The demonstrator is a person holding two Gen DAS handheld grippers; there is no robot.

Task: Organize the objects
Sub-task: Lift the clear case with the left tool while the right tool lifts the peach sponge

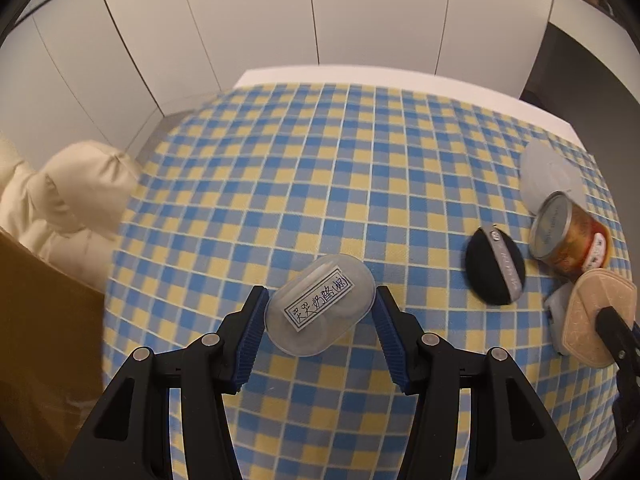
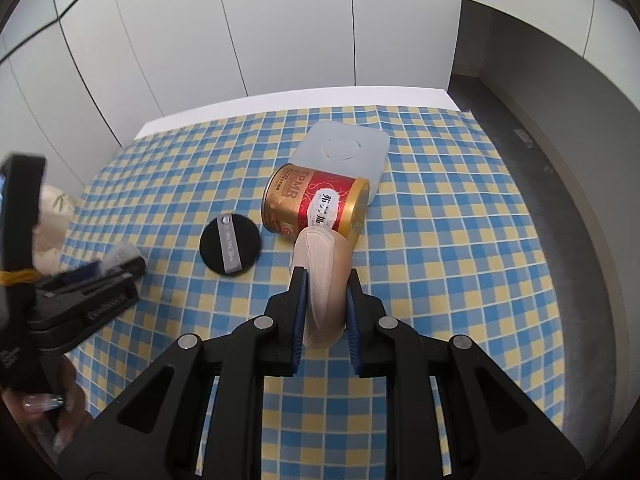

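On the checked cloth of my table point(image 1: 340, 168) I count one of each thing: one clear oval box point(image 1: 320, 305) with a handwritten label, one black round puff point(image 2: 230, 244) with a grey strap, one red and gold tin point(image 2: 316, 206) lying on its side, one frosted square lid point(image 2: 340, 150), and one beige pad point(image 2: 322, 276) with a stitched face.

My left claw point(image 1: 320, 320) has its blue pads against the two long sides of the clear oval box, gripping it just above the cloth near the table's near edge. My right claw point(image 2: 326, 304) is closed on the beige pad, held on edge just in front of the tin.

The left view alone shows the label on the clear box, a cream cushion point(image 1: 80, 192) off the table's left side and a brown surface below it, perhaps a cardboard box, though it is too blurred to be sure. It also shows something white tucked behind the beige pad. The right view alone shows the tin's red label side and the frosted lid in full, touching the tin from behind, and my left hand point(image 2: 52, 424) on its handle at the frame's lower left
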